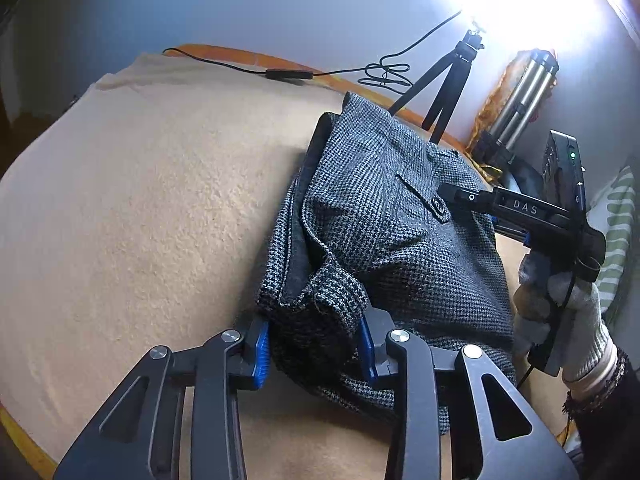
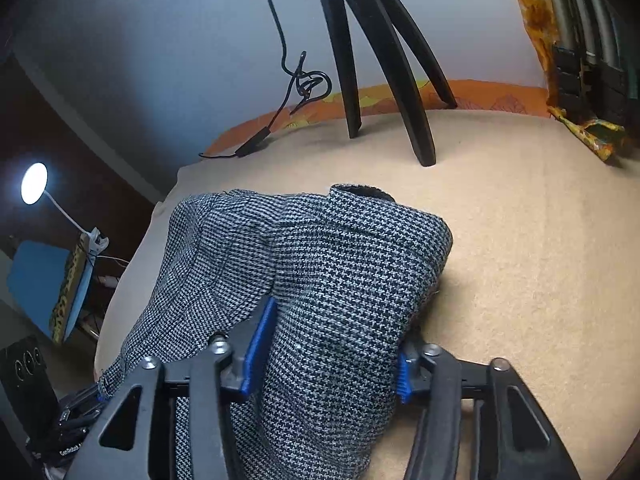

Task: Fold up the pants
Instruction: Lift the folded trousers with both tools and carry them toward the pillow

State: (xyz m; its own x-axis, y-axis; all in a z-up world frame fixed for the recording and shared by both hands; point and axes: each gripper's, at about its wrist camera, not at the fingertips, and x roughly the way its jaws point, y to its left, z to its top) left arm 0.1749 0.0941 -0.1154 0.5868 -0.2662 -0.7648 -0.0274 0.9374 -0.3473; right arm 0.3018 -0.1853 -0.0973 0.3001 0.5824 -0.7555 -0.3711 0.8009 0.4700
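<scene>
The grey houndstooth pants (image 1: 384,232) lie folded in a thick bundle on the beige blanket (image 1: 140,200). My left gripper (image 1: 316,350) stands open, with a bunched fold of the pants between its blue pads. My right gripper (image 2: 328,356) also stands open astride the bundle (image 2: 320,264), one pad on each side of the fabric. In the left wrist view the right gripper's black body (image 1: 520,208) reaches over the pants from the right, held by a gloved hand (image 1: 568,320).
A black tripod (image 2: 380,60) stands on the blanket behind the pants, with a black cable (image 2: 296,80) beside it. A silver tripod (image 1: 524,92) leans at the far right. The bed's orange edge (image 2: 480,96) runs along the wall. A lamp (image 2: 34,184) glows at left.
</scene>
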